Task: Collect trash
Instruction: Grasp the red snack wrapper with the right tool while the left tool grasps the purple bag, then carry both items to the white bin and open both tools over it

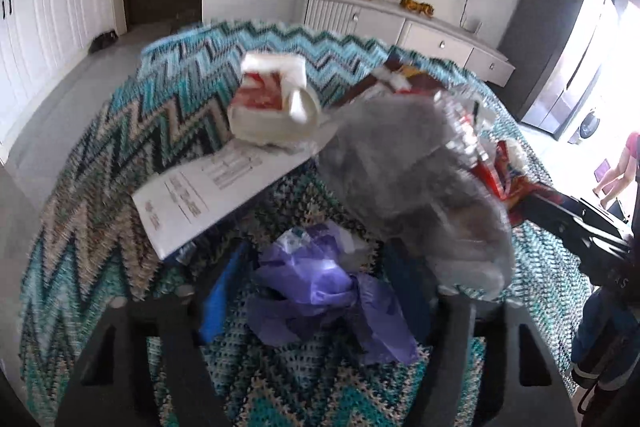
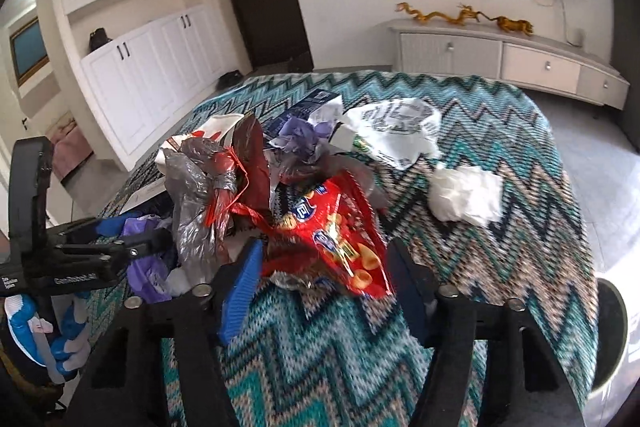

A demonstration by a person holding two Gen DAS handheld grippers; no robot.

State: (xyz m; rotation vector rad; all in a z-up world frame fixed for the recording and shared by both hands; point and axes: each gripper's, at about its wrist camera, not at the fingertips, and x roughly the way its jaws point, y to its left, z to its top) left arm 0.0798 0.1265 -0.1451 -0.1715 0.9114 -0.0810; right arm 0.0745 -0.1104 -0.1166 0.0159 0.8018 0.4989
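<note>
A heap of trash lies on a table with a zigzag cloth (image 2: 500, 267). In the left wrist view, crumpled purple plastic (image 1: 320, 279) sits between the fingers of my left gripper (image 1: 320, 267), whose jaws stand apart with a small gap at the blue left pad (image 1: 218, 303). A grey translucent bag (image 1: 400, 179) lies just beyond it. In the right wrist view, my right gripper (image 2: 325, 251) straddles a red snack bag (image 2: 340, 227). Its pads are close to the bag's sides without visibly squeezing it. The left gripper (image 2: 160, 243) reaches in from the left.
A white and red paper carton (image 1: 272, 99) rests on a printed sheet (image 1: 200, 195). A printed white bag (image 2: 396, 131) and a white tissue wad (image 2: 464, 195) lie farther back right. A pale round rim (image 2: 608, 327) stands off the table's right edge. A person (image 1: 628, 163) stands beyond.
</note>
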